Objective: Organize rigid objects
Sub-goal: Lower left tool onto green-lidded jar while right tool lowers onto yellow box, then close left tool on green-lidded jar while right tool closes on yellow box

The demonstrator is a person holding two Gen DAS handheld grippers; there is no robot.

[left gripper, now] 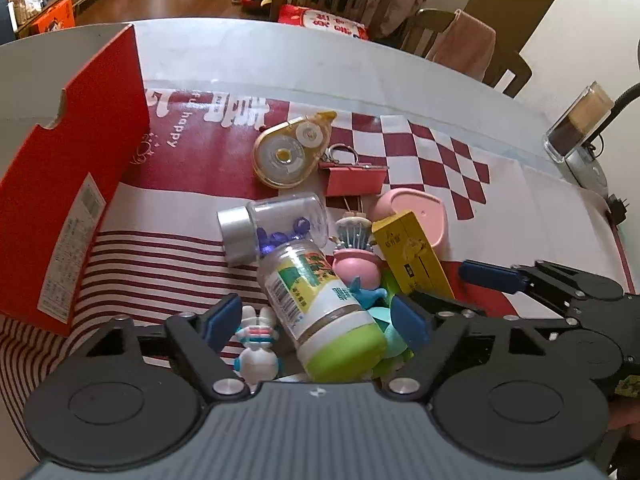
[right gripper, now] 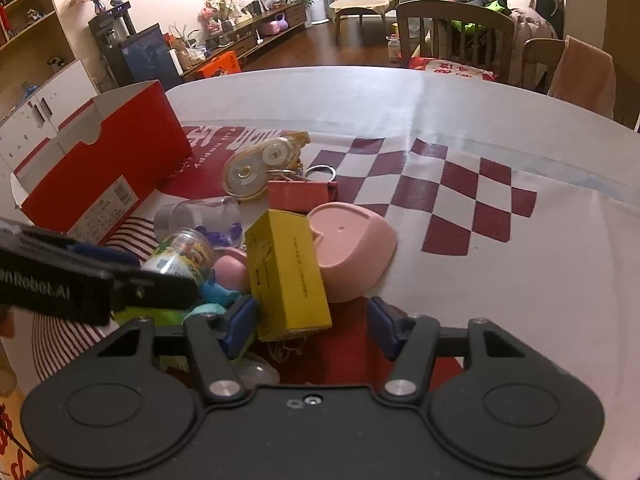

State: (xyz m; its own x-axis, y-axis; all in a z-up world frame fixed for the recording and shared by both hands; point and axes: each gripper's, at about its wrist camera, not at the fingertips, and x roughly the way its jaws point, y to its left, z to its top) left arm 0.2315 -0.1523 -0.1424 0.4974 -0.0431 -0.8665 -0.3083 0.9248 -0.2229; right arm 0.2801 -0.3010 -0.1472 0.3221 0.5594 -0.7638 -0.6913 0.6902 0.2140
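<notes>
A pile of small items lies on the tablecloth (left gripper: 520, 200). My left gripper (left gripper: 316, 322) is open, its jaws on either side of a green-capped bottle (left gripper: 320, 312) and a white rabbit toy (left gripper: 256, 344), with the pads clear of the bottle. My right gripper (right gripper: 312, 326) is open around the near end of a yellow box (right gripper: 286, 276); its left pad is close to the box and its right pad stands apart. Behind lie a pink heart-shaped dish (right gripper: 352, 248), a clear jar of purple beads (left gripper: 276, 224), a correction tape (left gripper: 286, 152) and a pink binder clip (left gripper: 354, 178).
An open red shoebox (left gripper: 80, 160) stands at the left of the pile. A clear container (left gripper: 580, 120) sits near the table's right edge. Wooden chairs (right gripper: 456, 36) stand beyond the far edge. The right gripper (left gripper: 460, 288) reaches in beside the left one.
</notes>
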